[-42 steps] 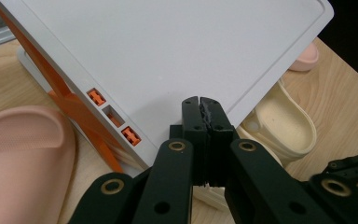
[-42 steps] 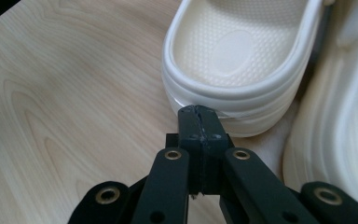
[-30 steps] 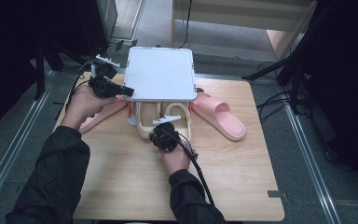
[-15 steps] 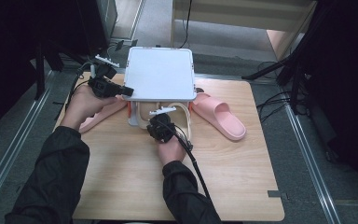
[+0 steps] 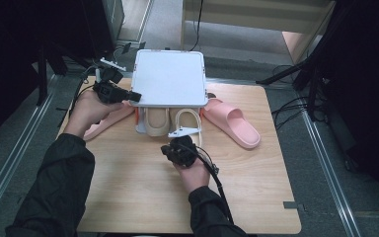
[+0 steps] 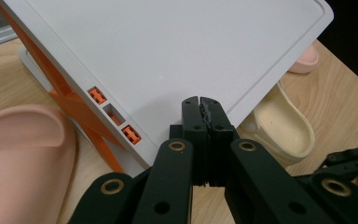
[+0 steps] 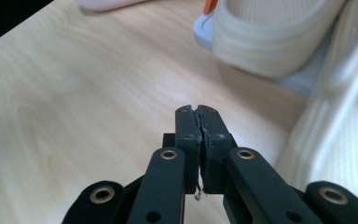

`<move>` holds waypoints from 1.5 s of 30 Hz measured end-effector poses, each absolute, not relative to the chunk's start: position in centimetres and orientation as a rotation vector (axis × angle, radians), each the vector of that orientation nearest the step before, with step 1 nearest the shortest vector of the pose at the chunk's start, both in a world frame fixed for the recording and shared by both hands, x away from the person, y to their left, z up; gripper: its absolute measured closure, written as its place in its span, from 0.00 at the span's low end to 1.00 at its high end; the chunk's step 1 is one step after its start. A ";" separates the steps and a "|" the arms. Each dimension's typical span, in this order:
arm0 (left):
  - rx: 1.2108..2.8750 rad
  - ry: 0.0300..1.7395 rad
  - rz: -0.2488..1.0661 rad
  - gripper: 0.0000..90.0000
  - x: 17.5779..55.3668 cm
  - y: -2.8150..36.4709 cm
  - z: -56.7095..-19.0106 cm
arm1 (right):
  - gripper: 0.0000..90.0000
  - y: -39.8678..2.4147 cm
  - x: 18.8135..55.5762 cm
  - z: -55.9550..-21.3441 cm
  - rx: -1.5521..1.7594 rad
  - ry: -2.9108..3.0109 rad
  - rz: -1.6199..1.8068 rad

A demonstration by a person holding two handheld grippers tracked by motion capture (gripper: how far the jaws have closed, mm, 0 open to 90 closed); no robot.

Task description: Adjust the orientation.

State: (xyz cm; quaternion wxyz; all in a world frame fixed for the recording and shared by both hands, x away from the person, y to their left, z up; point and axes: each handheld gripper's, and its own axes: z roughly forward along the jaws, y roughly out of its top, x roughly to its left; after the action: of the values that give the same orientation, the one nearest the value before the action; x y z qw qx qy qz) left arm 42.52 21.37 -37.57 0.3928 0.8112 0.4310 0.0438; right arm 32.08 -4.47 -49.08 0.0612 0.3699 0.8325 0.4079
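To slide the cream slippers point(image 5: 157, 121) squarely under the white rack point(image 5: 169, 79), we steady its left edge with the empty, closed left tongs point(image 5: 134, 96) and should nudge gently with the right tongs point(image 5: 173, 146), also closed and empty, just before it. The rack stands at the wooden table's point(image 5: 128, 182) far edge, pink slippers point(image 5: 234, 121) flanking it, grey floor beyond.

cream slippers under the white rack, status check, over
Left hand-held gripper shut, empty, at white rack top. Right hand-held gripper shut, empty, beside cream rubber slippers. Nothing blocking.
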 end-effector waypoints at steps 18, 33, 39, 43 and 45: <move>2.053 1.105 0.099 0.99 42.6 21.4 -37.5 | 0.99 -11.8 29.7 -49.7 1.208 2.525 1.223; 2.055 1.101 0.103 0.99 42.6 21.4 -37.6 | 0.99 -13.3 31.3 -51.0 1.255 2.509 1.173; 2.053 1.104 0.100 0.99 42.6 21.5 -37.5 | 0.99 -12.5 32.5 -50.9 1.246 2.512 1.139; 2.058 1.102 0.107 0.99 42.5 21.5 -37.5 | 0.99 -11.9 34.2 -50.9 1.268 2.491 1.164; 2.058 1.100 0.105 0.99 42.5 21.5 -37.5 | 0.99 -11.6 35.5 -50.9 1.293 2.463 1.192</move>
State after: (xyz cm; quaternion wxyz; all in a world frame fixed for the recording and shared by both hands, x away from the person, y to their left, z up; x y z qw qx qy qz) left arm 42.54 21.50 -37.53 0.3922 0.8105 0.4332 0.0415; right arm 35.54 -11.58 -50.86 0.0577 0.4267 0.8125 0.3931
